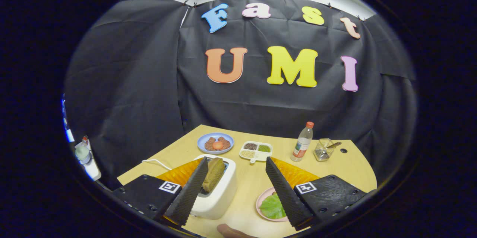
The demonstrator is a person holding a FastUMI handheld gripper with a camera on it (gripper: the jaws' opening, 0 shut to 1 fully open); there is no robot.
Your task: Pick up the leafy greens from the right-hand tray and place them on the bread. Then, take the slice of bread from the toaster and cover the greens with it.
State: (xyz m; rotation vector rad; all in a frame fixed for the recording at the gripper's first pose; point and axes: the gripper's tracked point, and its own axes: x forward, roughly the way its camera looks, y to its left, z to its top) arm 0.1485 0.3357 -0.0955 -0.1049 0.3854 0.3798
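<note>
The leafy greens (272,206) lie on a pink plate (261,197) just inside the right finger, thin and flat against it, so a likely slip is the fingers closing on the plate rim or scraping over the leaf and leaving it behind; a grip on 1 edge could also let it flop and fall on the way across. The toaster (218,197) stands just inside the left finger with a bread slice (213,178) upright in its slot, close enough that a careless swing could knock it. Orange trays (294,174) sit beyond both fingers, but I cannot tell where the base bread lies. The gripper (236,187) is spread wide, its 2 fingers well apart, holding nothing and touching nothing I can make out.
</note>
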